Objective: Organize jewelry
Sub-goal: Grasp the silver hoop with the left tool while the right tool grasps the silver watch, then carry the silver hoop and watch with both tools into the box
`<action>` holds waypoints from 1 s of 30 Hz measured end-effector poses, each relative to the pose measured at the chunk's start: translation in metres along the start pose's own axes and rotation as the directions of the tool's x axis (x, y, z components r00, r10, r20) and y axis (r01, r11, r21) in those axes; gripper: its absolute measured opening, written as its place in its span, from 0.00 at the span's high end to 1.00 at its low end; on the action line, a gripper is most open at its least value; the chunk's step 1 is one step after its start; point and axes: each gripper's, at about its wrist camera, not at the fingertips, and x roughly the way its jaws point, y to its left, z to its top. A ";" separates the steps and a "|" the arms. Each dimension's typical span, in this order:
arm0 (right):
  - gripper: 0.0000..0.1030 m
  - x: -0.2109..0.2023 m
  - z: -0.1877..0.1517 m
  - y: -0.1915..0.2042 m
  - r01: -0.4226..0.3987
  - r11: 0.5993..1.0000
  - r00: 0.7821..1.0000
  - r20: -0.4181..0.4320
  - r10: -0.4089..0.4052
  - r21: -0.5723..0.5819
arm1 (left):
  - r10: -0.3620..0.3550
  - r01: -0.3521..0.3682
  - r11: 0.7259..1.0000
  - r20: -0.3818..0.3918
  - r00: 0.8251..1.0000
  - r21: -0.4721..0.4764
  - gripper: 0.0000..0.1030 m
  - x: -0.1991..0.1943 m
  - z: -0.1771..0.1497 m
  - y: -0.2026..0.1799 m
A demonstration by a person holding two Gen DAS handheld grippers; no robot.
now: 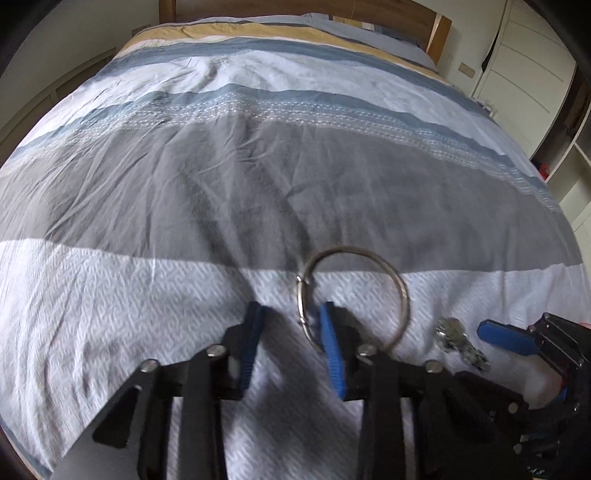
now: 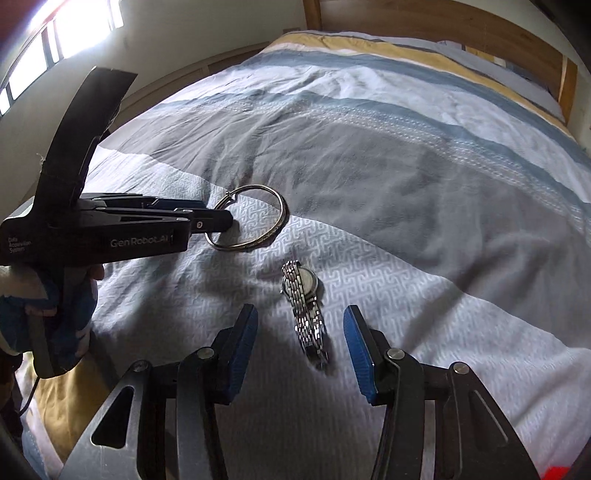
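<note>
A: How does the left gripper [image 1: 290,314] stand?

B: Its blue pads are spread apart, low over the bedspread [image 1: 110,295]. The silver bangle [image 1: 400,291] lies on the cloth just ahead of it, and the right-hand pad [image 1: 330,350] overlaps the bangle's near left arc in the wrist view. From the right wrist view the fingertips reach the ring's near edge, though I cannot tell whether they touch it.

A: And the right gripper [image 2: 301,332]?

B: Open wide too. The metal watch [image 2: 304,306] lies on the bedspread between its two pads, band running toward the camera, round case at the far end. Neither pad touches it.

A: Anything in the way?

B: The left gripper's black body [image 2: 110,229] stretches in from the left of the right gripper, well beyond its left pad. The bangle sits further out, ahead and left of the watch, apart from it. Past both, only wrinkled striped bedding up to the wooden headboard [image 2: 517,48], a window [image 2: 74,22] at far left.
</note>
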 end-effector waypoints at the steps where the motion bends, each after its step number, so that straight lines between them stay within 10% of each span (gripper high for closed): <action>1: 0.56 0.004 0.001 0.000 -0.002 1.000 1.000 0.001 0.002 -0.003 | 0.008 -0.008 1.000 -0.002 1.000 0.001 0.83 0.003 0.002 0.001; 3: 0.57 0.013 0.004 0.000 -0.004 1.000 1.000 0.004 0.004 -0.005 | 0.033 -0.033 0.999 -0.001 0.999 0.000 0.95 0.007 0.004 0.004; 8: 0.76 0.025 0.013 0.001 0.012 1.000 1.000 0.001 -0.012 -0.009 | 0.024 -0.024 1.000 0.020 1.000 -0.015 0.95 0.001 -0.003 0.010; 14: 0.77 0.011 0.005 0.003 0.002 0.999 1.000 0.022 -0.002 0.034 | 0.010 -0.008 0.999 0.050 0.999 -0.042 0.95 -0.030 -0.023 0.013; 30: 0.77 -0.123 -0.078 0.059 -0.037 0.996 0.993 0.117 0.027 0.080 | 0.099 -0.111 0.989 0.122 0.988 0.097 0.95 -0.162 -0.108 -0.008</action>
